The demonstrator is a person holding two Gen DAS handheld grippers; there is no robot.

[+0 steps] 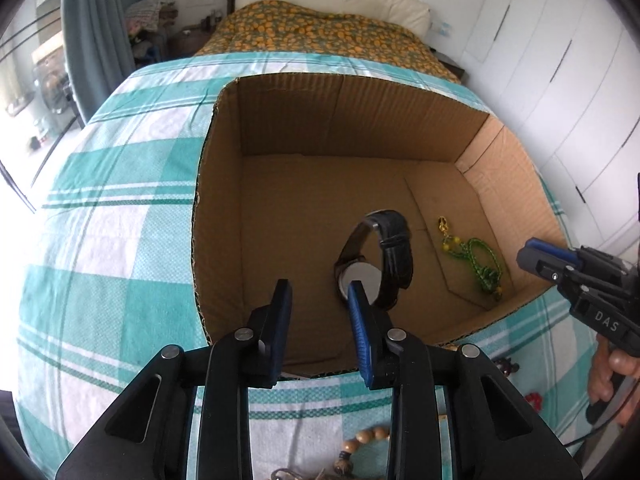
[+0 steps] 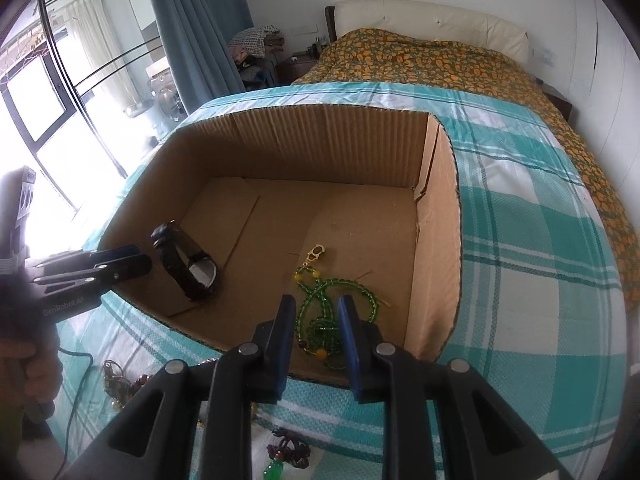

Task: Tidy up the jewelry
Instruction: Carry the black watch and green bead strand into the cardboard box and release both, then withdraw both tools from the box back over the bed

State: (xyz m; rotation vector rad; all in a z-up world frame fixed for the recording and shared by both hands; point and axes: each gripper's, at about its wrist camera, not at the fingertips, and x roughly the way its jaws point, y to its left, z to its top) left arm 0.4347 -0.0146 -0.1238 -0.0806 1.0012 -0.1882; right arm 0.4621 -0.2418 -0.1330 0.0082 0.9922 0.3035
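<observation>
1. Left gripper [image 1: 320,292]: jaws wide, empty, above the cardboard box [image 1: 224,184].
2. Wristwatch [image 1: 378,258] lies inside, just beyond its right finger.
3. Right gripper [image 2: 318,308]: open, over green bead necklace [image 2: 324,304].

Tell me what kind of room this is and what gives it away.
A bedroom, most likely: a bed with an orange patterned bedspread and padded headboard, a bedside table, and blue curtains by a large window.

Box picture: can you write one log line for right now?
box: watch, green beads inside | left gripper: open, empty | right gripper: open, empty
</observation>
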